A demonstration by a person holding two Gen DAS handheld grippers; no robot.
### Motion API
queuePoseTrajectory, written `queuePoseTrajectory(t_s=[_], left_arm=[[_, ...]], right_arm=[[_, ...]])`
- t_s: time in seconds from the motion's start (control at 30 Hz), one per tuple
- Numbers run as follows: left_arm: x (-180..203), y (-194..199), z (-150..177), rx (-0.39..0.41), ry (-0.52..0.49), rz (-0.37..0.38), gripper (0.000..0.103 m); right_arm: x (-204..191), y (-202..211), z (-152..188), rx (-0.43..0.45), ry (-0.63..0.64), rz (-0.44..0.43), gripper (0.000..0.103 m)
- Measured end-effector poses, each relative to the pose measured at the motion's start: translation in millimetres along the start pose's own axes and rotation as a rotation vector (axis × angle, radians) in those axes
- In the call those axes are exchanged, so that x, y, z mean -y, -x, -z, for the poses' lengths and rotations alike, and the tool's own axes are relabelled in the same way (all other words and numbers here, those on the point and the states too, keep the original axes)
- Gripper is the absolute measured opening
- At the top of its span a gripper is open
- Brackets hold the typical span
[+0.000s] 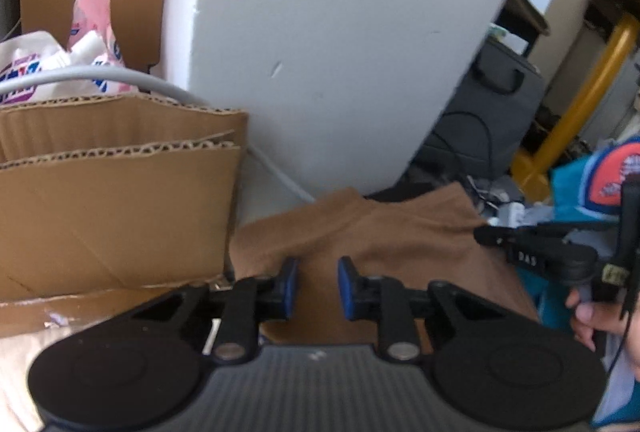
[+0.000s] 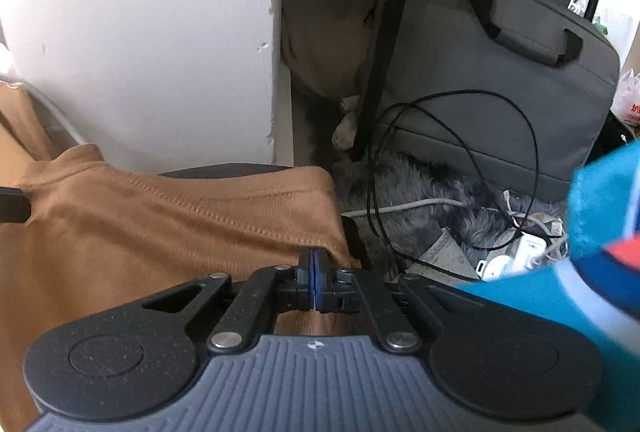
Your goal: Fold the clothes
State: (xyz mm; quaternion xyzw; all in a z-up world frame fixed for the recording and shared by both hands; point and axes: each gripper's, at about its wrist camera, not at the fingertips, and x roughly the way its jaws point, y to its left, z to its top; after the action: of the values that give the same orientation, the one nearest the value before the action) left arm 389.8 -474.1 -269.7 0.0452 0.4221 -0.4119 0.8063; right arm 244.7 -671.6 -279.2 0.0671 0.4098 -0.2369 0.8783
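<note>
White wall (image 1: pixel 320 32) fills the background, with clutter crowded at its foot: cardboard boxes (image 1: pixel 116 200) to the left, and to the right a grey laptop bag (image 2: pixel 500 92) with black handles, a loop of black cable (image 2: pixel 460 172) and a white power strip (image 2: pixel 516 256) on a grey furry rug (image 2: pixel 420 200). A brown garment (image 2: pixel 160 224) with a stitched hem lies spread in front of the wall, its far edge near the wall's corner. The right gripper (image 2: pixel 315 272) is clenched on the near right edge of that garment, its blue pads pressed together with brown fabric pinched between them. The left gripper (image 1: pixel 317 286) hangs over the same cloth further left, just beside the boxes; its blue-faced fingers (image 1: pixel 290 284) stand apart with the garment showing in the gap, nothing pressed between them. In the left wrist view the right gripper pokes in from the right edge, held by a hand (image 1: pixel 592 316), tips at the garment's far right corner. Blue clothing (image 2: pixel 600 224) with an orange patch crowds the right side.
</note>
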Motion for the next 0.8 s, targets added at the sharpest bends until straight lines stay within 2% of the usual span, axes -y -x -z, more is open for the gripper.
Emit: queuePoseTrajectory(t_s=[0.2,0.3,0.4,0.53,0.6,0.8], left_arm=[[0,-17,-7,0.010,-0.052,-0.050,0.022],[-1,-11,-10,0.033,-0.033,-0.072,0.022],[0,9,-4,0.065,-0.042,-0.047,0.026],[1,43,18,0.113,-0.030,-0.014,0.030],[1,55,28,0.131,-0.039,-0.011,0.039],[2,76,59,0.106,-0.029,-0.010,0.040]], right_arm=[[-3,-25,-6,-0.018,0.025,0.036,0.005],[6,-12,-15,0.060,-0.052,0.064,0.003],[15,19,-16,0.136,-0.091,0.029,0.003],[19,62,14,0.207,-0.068,-0.013,0.003],[22,75,36,0.238,-0.068,-0.023,0.003],[18,90,89,0.204,-0.024,-0.025,0.003]])
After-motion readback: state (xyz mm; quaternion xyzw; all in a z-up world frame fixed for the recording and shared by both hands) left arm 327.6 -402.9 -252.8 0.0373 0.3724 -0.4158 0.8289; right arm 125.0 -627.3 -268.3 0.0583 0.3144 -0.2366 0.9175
